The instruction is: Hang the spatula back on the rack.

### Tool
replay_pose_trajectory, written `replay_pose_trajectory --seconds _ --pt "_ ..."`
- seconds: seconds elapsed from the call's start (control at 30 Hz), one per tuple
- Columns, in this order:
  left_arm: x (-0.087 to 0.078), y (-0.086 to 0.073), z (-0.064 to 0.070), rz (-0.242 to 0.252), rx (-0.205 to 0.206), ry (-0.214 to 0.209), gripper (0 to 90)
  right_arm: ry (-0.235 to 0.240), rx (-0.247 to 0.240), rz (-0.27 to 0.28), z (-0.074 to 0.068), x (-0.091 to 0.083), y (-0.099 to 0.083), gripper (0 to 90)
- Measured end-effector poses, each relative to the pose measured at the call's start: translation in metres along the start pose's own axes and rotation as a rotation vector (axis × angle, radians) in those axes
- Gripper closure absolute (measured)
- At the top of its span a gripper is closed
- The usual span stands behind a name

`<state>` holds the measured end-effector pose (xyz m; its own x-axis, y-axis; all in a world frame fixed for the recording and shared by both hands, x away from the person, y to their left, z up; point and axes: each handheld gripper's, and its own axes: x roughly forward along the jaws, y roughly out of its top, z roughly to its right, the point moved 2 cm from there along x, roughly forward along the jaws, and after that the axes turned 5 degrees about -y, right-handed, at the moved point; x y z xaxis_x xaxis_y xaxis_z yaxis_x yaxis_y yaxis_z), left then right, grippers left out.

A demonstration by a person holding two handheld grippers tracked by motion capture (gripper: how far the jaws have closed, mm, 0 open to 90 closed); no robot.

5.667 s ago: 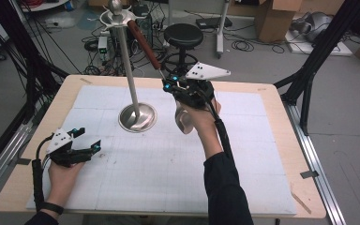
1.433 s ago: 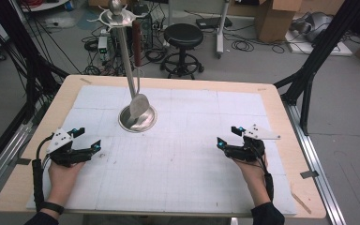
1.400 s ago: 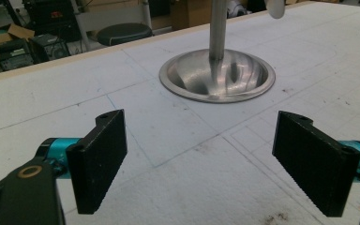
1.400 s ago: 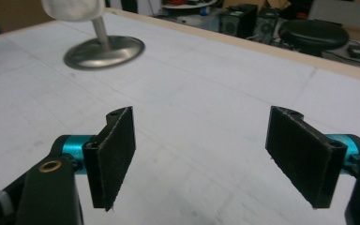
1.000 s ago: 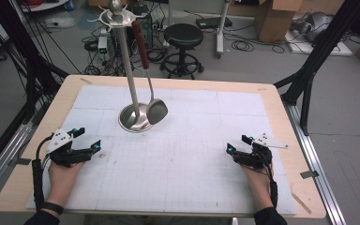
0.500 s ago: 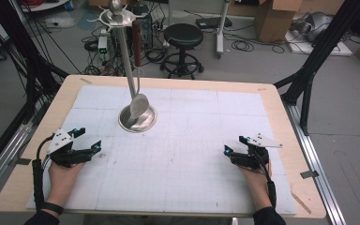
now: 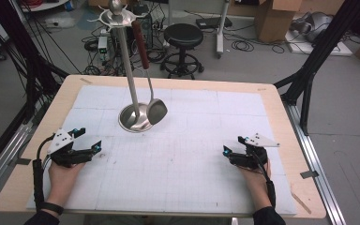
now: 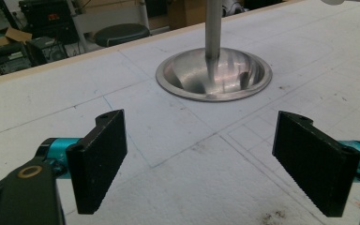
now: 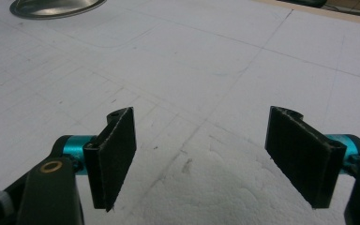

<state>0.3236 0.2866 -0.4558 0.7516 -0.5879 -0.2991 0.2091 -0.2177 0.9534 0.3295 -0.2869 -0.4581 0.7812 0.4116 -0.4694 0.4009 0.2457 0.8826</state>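
Note:
A steel stand with a round dish base (image 7: 133, 118) and a tall pole (image 7: 127, 65) rises at the back left of the table. From its top hooks hangs a ladle (image 7: 156, 111) with a dark red handle, its bowl beside the base. My left gripper (image 7: 85, 148) rests on the white mat at the front left, open and holding nothing. My right gripper (image 7: 232, 152) rests at the front right, open too. In the left gripper view the base (image 8: 214, 73) lies ahead between the wide-apart jaws. The right gripper view shows the base rim (image 9: 56, 7) far off.
A white gridded mat (image 7: 178, 150) covers the wooden table (image 7: 286, 117). Beyond the far edge stand a black stool (image 7: 183, 35), cables and cardboard boxes. Black frame legs flank the table on both sides.
Earlier the right gripper held the ladle up by the stand; since then it has come down to the front right, open. The hanging ladle keeps swinging. The left gripper has stayed still.

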Motion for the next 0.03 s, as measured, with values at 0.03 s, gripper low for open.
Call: replay_pose_trajectory --seconds 0.03 --pt "0.0 0.0 -0.0001 -0.001 -0.001 0.001 18.6 0.0 -0.001 0.0 0.0001 0.0 -0.0001 24.2"
